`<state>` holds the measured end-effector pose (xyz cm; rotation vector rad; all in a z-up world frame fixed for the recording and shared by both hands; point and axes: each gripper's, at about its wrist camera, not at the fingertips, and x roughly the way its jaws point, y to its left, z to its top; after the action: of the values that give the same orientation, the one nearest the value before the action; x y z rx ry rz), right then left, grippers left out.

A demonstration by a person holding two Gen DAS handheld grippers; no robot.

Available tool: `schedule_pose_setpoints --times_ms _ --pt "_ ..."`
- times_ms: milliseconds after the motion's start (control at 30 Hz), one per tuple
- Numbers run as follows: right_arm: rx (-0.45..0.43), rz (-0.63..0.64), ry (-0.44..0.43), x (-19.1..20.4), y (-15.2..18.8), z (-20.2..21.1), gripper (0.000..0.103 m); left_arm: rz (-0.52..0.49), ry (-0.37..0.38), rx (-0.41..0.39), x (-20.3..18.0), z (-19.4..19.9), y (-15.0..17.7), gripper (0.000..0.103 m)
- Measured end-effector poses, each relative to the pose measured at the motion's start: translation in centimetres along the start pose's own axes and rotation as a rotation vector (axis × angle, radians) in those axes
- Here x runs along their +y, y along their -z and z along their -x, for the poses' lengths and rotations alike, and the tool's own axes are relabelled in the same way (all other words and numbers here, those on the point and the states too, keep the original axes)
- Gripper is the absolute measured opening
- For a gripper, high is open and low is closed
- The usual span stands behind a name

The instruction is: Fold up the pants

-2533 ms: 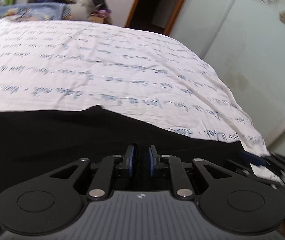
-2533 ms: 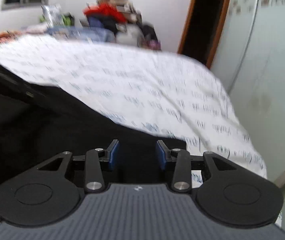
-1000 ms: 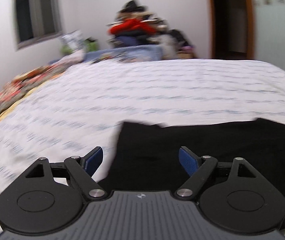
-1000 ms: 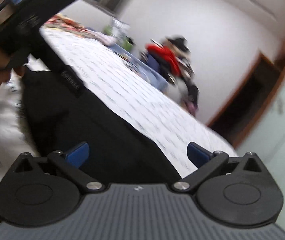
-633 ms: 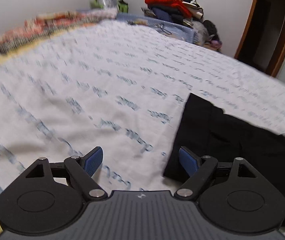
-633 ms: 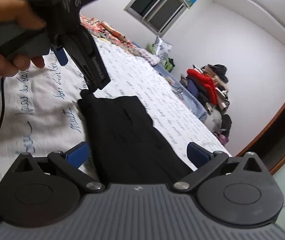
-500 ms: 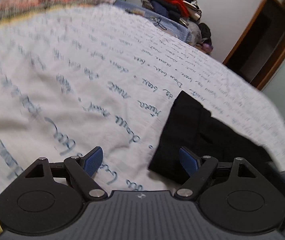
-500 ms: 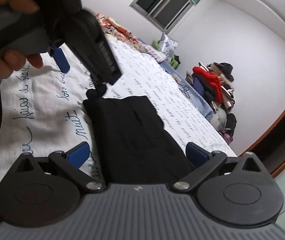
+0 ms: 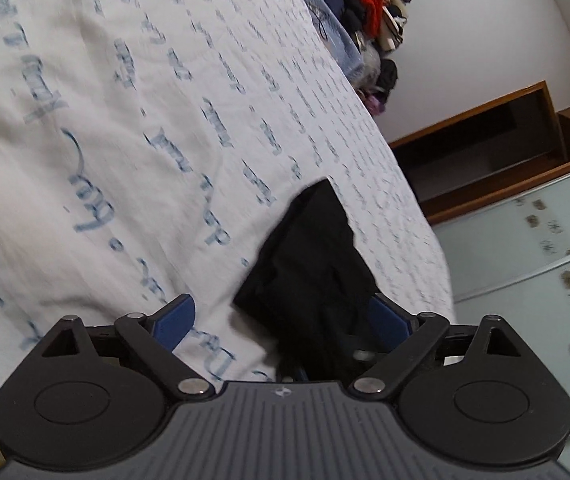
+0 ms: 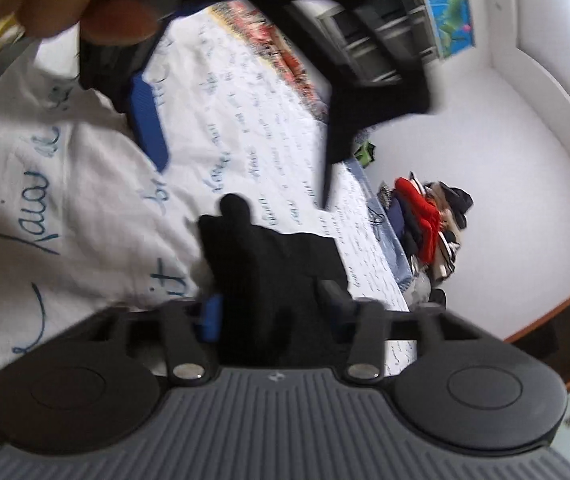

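Note:
The black pants (image 9: pixel 313 252) lie folded into a narrow dark bundle on the white bed sheet (image 9: pixel 125 140) with blue handwriting print. My left gripper (image 9: pixel 283 322) is open, its blue pads wide apart, with the near end of the pants between them. In the right wrist view the pants (image 10: pixel 269 264) reach in between my right gripper (image 10: pixel 273 312), whose jaws stand partly open around the cloth without pinching it. The left gripper (image 10: pixel 245 40) and the hand holding it hover close above, filling the top of that view.
A pile of clothes with a red garment (image 9: pixel 365 4) sits beyond the bed's far end. A wooden door frame (image 9: pixel 485 152) and a pale glass wardrobe (image 9: pixel 533 256) stand to the right. A window (image 10: pixel 369 40) is on the far wall.
Both grippers let go of the pants and swung round over the folded bundle. The right gripper's jaws have narrowed around the cloth. The left gripper has come close above the right one.

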<state>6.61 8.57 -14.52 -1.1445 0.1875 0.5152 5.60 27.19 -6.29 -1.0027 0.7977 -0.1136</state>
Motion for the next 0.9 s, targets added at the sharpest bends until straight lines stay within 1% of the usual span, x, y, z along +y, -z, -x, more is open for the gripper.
schedule_pose_setpoints --times_ms 33,100,200,267,367,433,467,567,667,700,733,767,800,833,867,900 --pt "0.0 0.0 0.0 0.1 -0.1 -0.2 0.018 0.012 0.017 0.012 0.0 -0.3 0.0 0.098" --pt "-0.012 -0.025 0.003 -0.1 0.1 -0.3 0.015 0.04 0.05 0.035 0.0 -1.2 -0.2 0.1" --pt "-0.021 -0.195 -0.065 -2.5 0.2 -0.5 0.013 0.1 0.092 0.062 0.0 -3.0 -0.7 0.101" --pt "-0.034 -0.305 -0.106 -4.5 0.6 -0.1 0.012 0.105 0.106 0.067 -0.5 -4.0 -1.1 0.101" --pt "-0.051 -0.409 -0.144 -6.8 1.3 0.2 0.012 0.076 0.104 0.073 -1.7 -5.7 -1.7 0.101" --pt "-0.06 -0.455 -0.157 -7.6 1.6 0.4 0.011 0.072 0.106 0.08 -2.2 -6.9 -2.1 0.101" --pt "-0.066 -0.47 -0.161 -8.0 1.8 0.5 0.011 0.06 0.113 0.084 -2.6 -7.5 -2.3 0.101" --pt "-0.077 -0.493 -0.165 -8.8 1.7 0.1 0.011 0.027 0.097 0.092 -3.5 -8.8 -2.9 0.101" --pt "-0.081 -0.514 -0.175 -9.2 2.1 0.5 0.011 -0.04 0.081 0.076 -4.5 -9.6 -3.0 0.1" --pt "-0.081 -0.522 -0.18 -9.3 2.2 0.8 0.011 -0.057 0.066 0.065 -4.7 -9.7 -3.0 0.094" --pt "-0.078 -0.527 -0.187 -9.3 2.3 0.8 0.011 -0.079 0.047 0.051 -5.0 -9.8 -3.0 0.074" --pt "-0.074 -0.528 -0.192 -9.3 2.5 0.9 0.011 -0.104 0.024 0.047 -5.2 -9.8 -2.9 0.062" --pt "-0.069 -0.525 -0.187 -9.2 2.5 1.4 0.012 -0.119 -0.007 0.047 -5.3 -10.0 -2.9 0.047" --pt "-0.068 -0.521 -0.19 -9.1 2.6 1.9 0.016 -0.125 -0.029 0.045 -5.2 -10.2 -2.8 0.039" --pt "-0.072 -0.523 -0.198 -9.2 2.8 2.4 0.017 -0.131 -0.045 0.041 -5.0 -10.2 -2.9 0.037" --pt "-0.078 -0.529 -0.206 -9.3 2.9 3.0 0.021 -0.14 -0.055 0.038 -4.9 -10.1 -2.8 0.035"
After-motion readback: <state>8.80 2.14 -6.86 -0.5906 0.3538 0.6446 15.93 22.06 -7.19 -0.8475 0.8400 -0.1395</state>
